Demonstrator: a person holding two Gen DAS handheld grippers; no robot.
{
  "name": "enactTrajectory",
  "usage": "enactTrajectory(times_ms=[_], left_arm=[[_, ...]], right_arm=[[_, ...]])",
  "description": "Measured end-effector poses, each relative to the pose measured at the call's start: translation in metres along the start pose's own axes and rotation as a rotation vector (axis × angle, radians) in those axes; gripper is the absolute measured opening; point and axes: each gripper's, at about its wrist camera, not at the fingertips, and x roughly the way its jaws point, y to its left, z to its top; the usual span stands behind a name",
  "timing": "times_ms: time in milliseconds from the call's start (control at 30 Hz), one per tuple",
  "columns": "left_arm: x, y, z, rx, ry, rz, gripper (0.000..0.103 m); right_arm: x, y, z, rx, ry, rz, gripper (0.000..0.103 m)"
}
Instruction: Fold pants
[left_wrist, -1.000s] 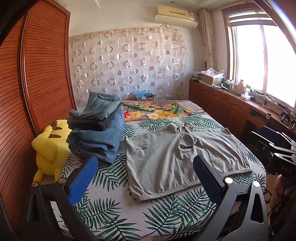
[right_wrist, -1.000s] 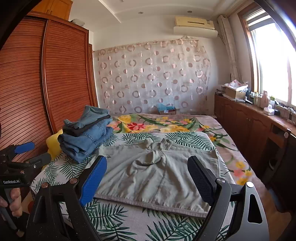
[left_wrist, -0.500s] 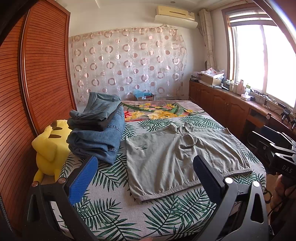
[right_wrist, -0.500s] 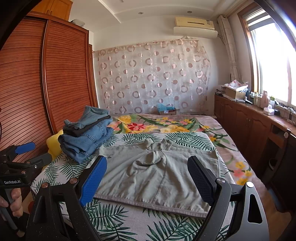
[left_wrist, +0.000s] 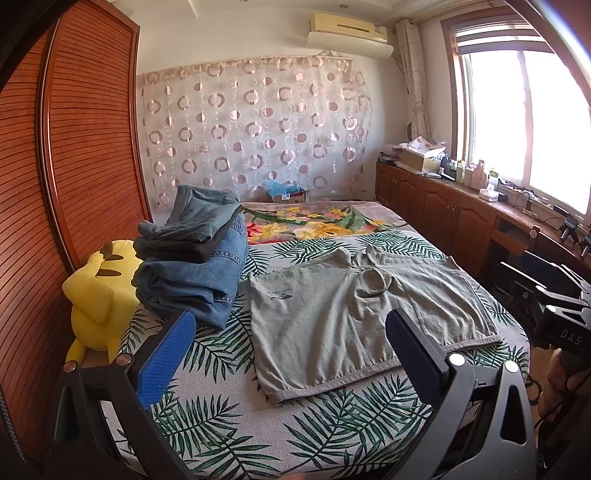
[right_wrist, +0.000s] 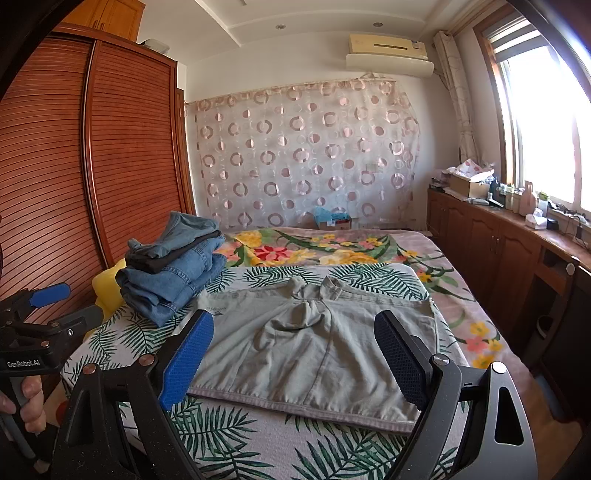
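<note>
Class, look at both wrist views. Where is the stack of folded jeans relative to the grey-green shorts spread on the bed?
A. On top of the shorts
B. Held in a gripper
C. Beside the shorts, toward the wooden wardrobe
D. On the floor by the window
C: the stack of folded jeans sits on the bed between the flat shorts and the wardrobe, untouched.

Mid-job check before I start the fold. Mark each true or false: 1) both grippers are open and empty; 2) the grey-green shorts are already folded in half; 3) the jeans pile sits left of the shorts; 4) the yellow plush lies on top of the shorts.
1) True: left gripper and right gripper are open, holding nothing.
2) False: the grey-green shorts lie spread flat on the bed.
3) True: the jeans pile sits left of them.
4) False: the yellow plush sits at the bed's left edge, beyond the jeans.
</note>
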Motion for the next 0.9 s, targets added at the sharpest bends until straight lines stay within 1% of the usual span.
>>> enactTrajectory(times_ms=[900], left_arm=[[-0.0015,-0.0001,-0.0004,0.0,-0.004,0.002,0.103]], right_arm=[[-0.0005,0.0007,0.0001,0.0,-0.004,0.0,0.09]])
